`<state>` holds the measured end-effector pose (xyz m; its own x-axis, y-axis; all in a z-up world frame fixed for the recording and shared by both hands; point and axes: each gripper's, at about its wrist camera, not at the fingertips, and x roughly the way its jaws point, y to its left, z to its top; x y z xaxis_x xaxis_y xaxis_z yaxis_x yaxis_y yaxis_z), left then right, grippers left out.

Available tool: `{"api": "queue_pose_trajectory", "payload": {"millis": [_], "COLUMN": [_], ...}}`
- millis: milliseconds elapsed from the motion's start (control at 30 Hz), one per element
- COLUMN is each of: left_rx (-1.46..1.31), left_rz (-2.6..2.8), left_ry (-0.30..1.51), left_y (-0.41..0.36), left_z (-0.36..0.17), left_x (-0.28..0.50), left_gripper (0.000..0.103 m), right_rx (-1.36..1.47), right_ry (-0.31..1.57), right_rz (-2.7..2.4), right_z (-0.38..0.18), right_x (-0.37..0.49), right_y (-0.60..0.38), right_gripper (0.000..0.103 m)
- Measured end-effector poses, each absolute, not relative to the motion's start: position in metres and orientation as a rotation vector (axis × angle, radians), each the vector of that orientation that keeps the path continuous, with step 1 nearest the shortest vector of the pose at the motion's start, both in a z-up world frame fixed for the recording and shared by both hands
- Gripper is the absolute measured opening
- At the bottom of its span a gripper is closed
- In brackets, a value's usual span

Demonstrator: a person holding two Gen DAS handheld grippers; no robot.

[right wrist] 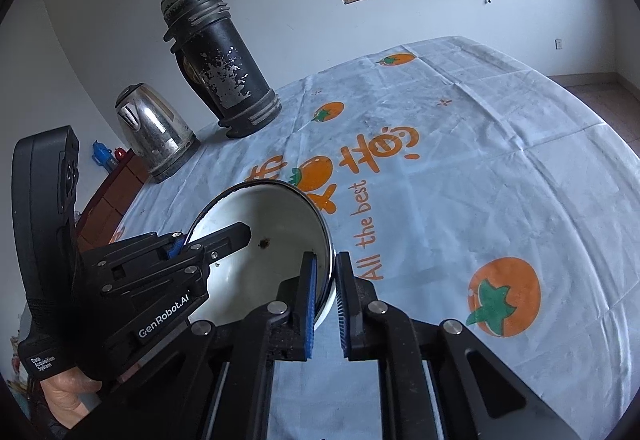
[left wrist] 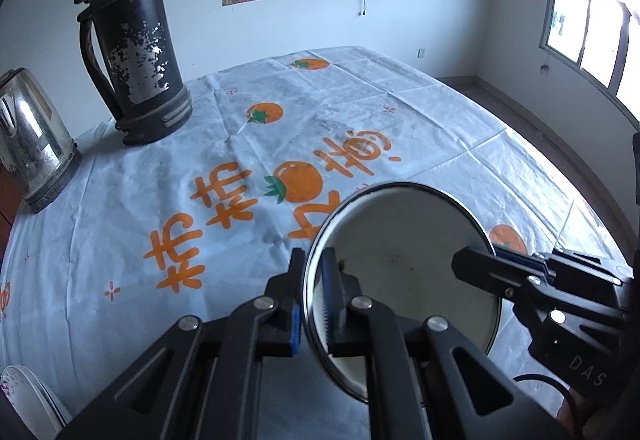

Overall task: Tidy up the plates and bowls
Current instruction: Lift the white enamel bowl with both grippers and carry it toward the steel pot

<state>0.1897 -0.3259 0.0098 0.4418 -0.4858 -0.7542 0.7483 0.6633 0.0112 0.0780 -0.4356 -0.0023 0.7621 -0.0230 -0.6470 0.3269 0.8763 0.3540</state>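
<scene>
White enamel with a dark rim, the bowl [left wrist: 404,260] is gripped from both sides above the tablecloth [left wrist: 160,200], which is printed with orange fruit. The left gripper [left wrist: 316,288] has its blue-padded fingers [left wrist: 329,280] clamped on the bowl's near left rim, one finger inside and one outside. The right gripper [right wrist: 327,280] pinches the opposite rim the same way. A few dark specks mark the bowl's inside. Farther back on the table stand a worn black thermos [left wrist: 136,36] and, near it, a steel kettle [left wrist: 30,144]. A patterned white plate [left wrist: 24,400] edge shows at the lower left of the left wrist view.
</scene>
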Motion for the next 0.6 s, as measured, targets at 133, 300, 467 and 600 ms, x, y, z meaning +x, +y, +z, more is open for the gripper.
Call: {"api": "queue_pose_trajectory", "payload": {"millis": [133, 300, 467, 600], "left_rx": [0.389, 0.390, 0.388, 0.384], "left_rz": [-0.784, -0.787, -0.777, -0.771], "left_ry": [0.772, 0.765, 0.765, 0.747], "left_y": [-0.324, -0.324, -0.320, -0.315], "left_z": [0.016, 0.022, 0.030, 0.038], "left_x": [0.186, 0.183, 0.176, 0.169], "left_gripper": [0.006, 0.005, 0.005, 0.005], "right_rx": [0.473, 0.474, 0.451, 0.426], "right_ry": [0.675, 0.661, 0.648, 0.644], "right_rz": [-0.190, -0.188, -0.190, -0.189], "right_z": [0.001, 0.007, 0.017, 0.024], "right_x": [0.076, 0.071, 0.065, 0.059], "right_y": [-0.435, -0.436, -0.431, -0.423], "right_gripper": [0.009, 0.008, 0.008, 0.008]}}
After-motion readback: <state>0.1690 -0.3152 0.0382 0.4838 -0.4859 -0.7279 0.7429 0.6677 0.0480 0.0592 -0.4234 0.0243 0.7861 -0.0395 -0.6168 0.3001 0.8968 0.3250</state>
